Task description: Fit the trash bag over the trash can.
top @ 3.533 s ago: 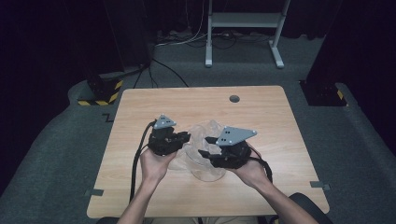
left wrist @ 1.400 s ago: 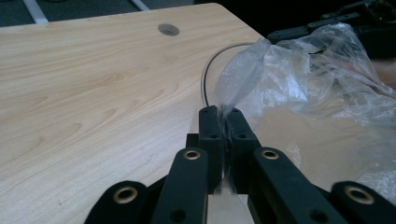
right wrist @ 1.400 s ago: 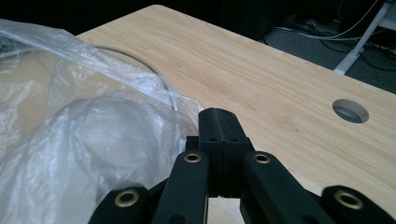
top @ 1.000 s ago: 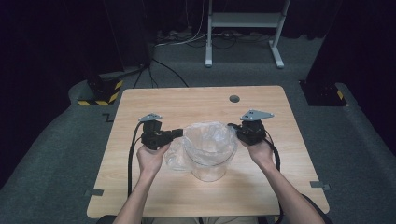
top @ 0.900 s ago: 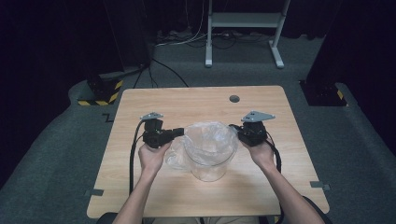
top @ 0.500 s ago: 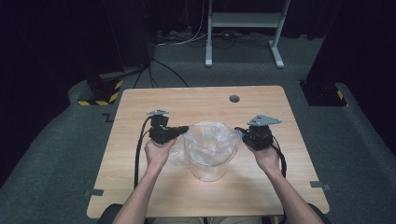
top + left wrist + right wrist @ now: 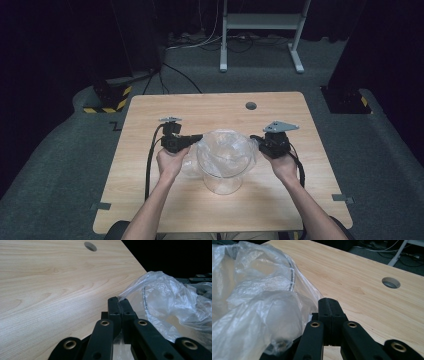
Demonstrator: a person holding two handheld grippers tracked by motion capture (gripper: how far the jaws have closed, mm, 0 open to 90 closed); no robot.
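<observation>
A dark room with grey carpet surrounds a light wooden table [image 7: 150, 200], and a white metal stand [image 7: 260, 30] rises behind it. A round cable hole [image 7: 251, 106] sits near the table's far edge. At the table's middle stands a clear container [image 7: 223, 172] with a clear plastic bag [image 7: 225, 150] draped into and over its mouth. Bare wood lies open on every side: a wide strip toward the far edge, broad margins at left and right, and a band along the near edge where the person's forearms come in.

The left gripper [image 7: 199, 137] has its jaws pressed together on the bag's left edge; the left gripper view shows a thin peak of film pinched between the tips [image 7: 119, 305]. The right gripper [image 7: 256, 139] is likewise clamped on the bag's right edge, with film bunched beside its closed tips [image 7: 329, 305] in the right gripper view.

Compared with three and a half seconds ago, when both grippers held the crumpled bag close together near the table's middle, they are now spread well apart and the bag is stretched open over the container. Within the last second the left hand has shifted slightly and the right has barely moved.

No brand, label or readable writing can be made out.
</observation>
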